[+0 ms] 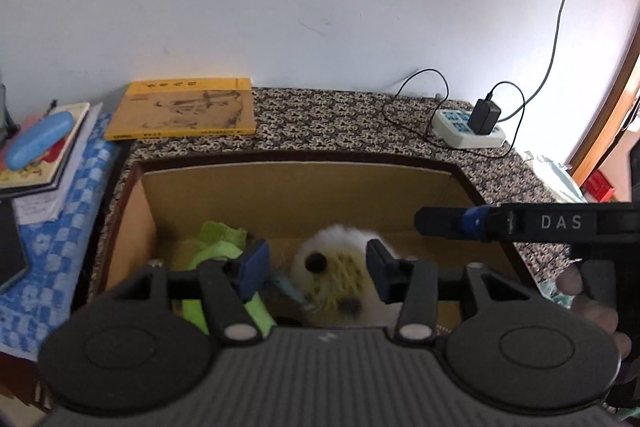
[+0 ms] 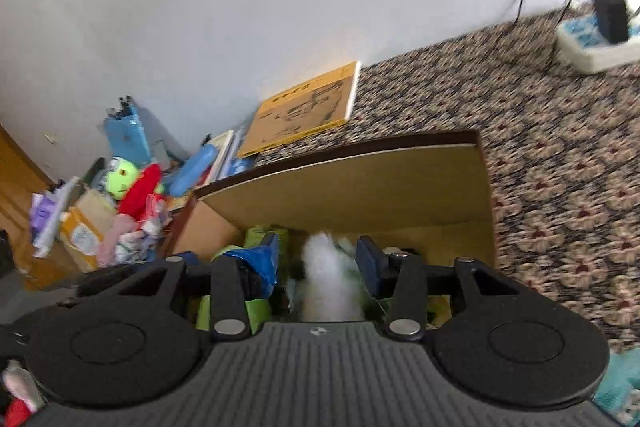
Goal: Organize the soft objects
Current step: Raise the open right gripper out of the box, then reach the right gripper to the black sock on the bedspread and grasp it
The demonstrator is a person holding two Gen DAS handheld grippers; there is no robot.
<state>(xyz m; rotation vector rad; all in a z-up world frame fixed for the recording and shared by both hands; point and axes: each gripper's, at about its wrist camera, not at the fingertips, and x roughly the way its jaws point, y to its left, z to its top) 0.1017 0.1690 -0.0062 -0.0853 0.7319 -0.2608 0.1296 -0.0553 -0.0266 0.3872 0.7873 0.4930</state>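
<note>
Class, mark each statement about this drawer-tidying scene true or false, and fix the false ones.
1. The white plush toy lies inside the cardboard-lined drawer. True.
2. The yellow book lies in the drawer. False: it lies on the patterned tabletop behind the drawer.
3. A black adapter is plugged into the power strip. True.
4. The green cloth lies right of the plush toy. False: it lies to its left.
5. The left hand-held gripper is shut. False: its jaws stand apart.
</note>
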